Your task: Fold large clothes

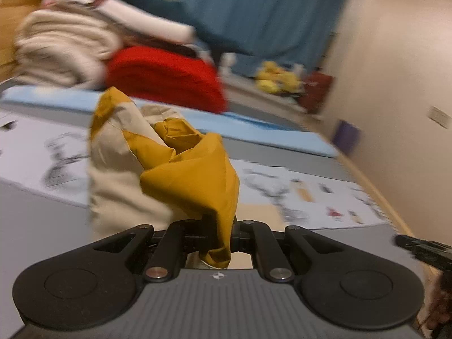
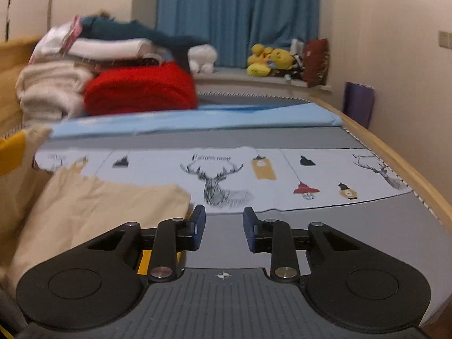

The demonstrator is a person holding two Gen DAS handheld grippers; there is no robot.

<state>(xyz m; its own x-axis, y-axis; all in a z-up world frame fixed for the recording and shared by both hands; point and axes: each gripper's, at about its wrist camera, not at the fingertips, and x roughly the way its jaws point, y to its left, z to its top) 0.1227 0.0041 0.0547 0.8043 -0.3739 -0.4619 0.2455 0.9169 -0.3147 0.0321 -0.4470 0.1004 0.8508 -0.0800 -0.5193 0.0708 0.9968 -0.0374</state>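
1. While the left gripper (image 1: 217,234) is clamped tight on a bunched fold of the mustard-yellow and cream woven-fabric garment (image 1: 158,169), only a narrow pinch of cloth sits between its jaws. My judgement is that the cloth's hanging weight could pull this corner free.
2. Ahead of and above that gripper the garment rises in a twisted wad, so a fold laid from here risks trapping creases or doubling the cloth unevenly.
3. The right gripper (image 2: 223,230) stands part-open with nothing between its blue-padded fingers (image 2: 197,226). The garment's cream panel (image 2: 93,214) lies just to its left on the grey bed cover (image 2: 367,226). With one corner lifted and the other unheld, the cloth could drag sideways and skew.
4. Far ahead of both tools sits the pile of folded laundry (image 2: 113,73), with a thick red knitted blanket (image 2: 141,90) at its front. A wide swing of the garment could brush it, I judge.
5. Count: two grippers, one garment in hand, one red blanket, one white strip printed with deer heads and lamps (image 2: 226,175), one light blue folded sheet (image 2: 197,118), and one blue curtain (image 2: 237,14). The yellow plush toys (image 2: 268,59) are too blurred to count.
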